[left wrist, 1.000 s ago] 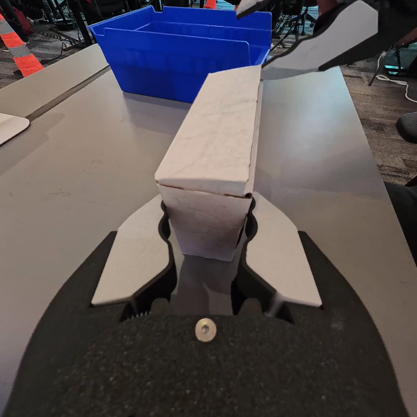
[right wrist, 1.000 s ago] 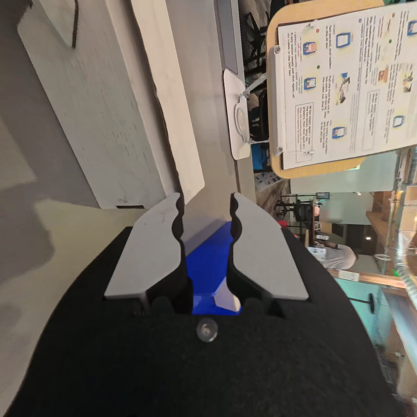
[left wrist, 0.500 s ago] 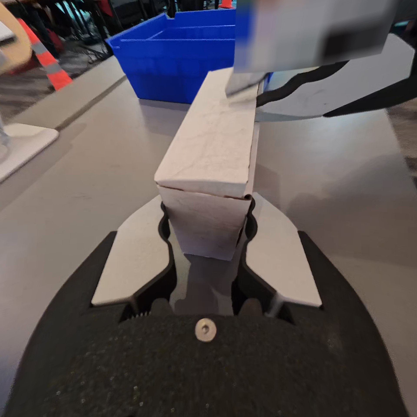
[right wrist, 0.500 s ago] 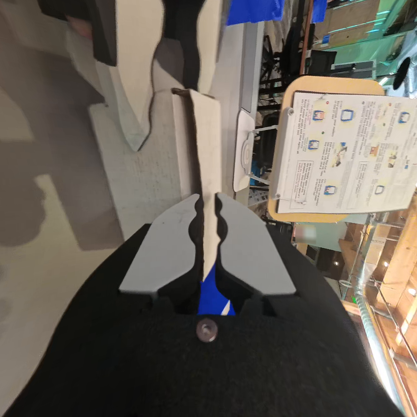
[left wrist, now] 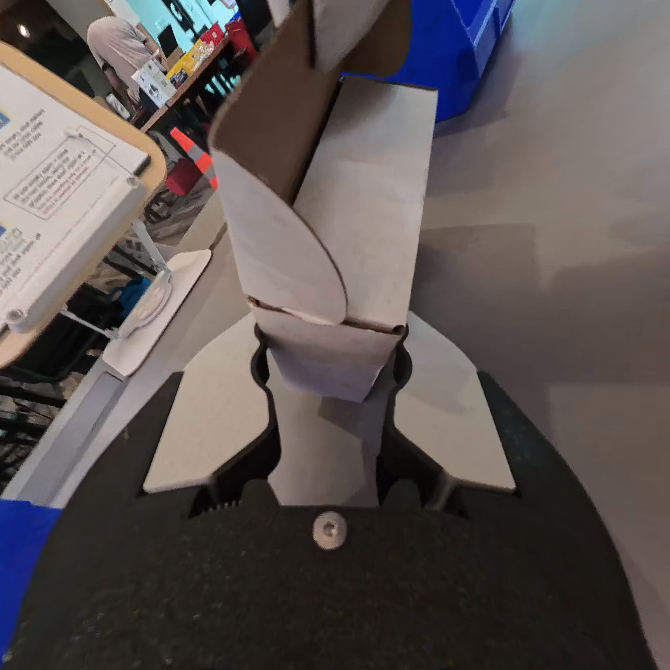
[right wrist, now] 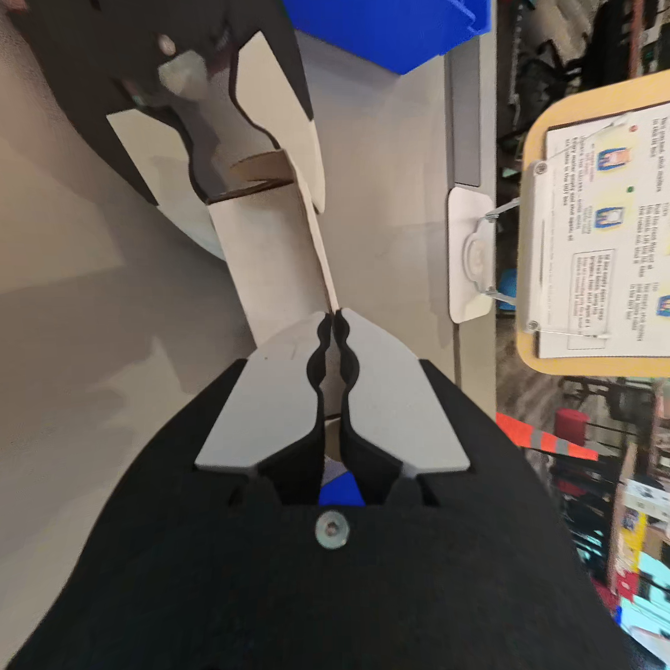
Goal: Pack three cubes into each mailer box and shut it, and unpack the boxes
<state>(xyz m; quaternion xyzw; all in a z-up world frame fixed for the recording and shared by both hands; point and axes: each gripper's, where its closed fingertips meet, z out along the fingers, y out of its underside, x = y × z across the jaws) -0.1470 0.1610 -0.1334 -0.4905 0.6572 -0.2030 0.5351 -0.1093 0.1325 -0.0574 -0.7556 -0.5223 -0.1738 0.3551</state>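
The left tongs (left wrist: 331,348) are clamped across the near end of the white mailer box (left wrist: 366,232), holding it just above the grey table (left wrist: 562,253). The right tongs (right wrist: 334,319) are pressed together on the thin edge of the box's lid (right wrist: 319,253), pinching that flap at the far end of the box. A second ago the box was shut and the right tongs stood spread beside it; half a second ago they had closed on the flap's edge; now the lid (left wrist: 275,119) stands raised, its brown inner face and rounded side flap showing, so the box is being opened. No cubes can be seen from either view, so I cannot tell whether it is full. This looks like the unpacking step, with the lid needing to swing fully back. The blue bin (left wrist: 453,54) sits beyond the box toward the far side of the table, and an instruction board (right wrist: 594,235) on its stand is at the table's edge.
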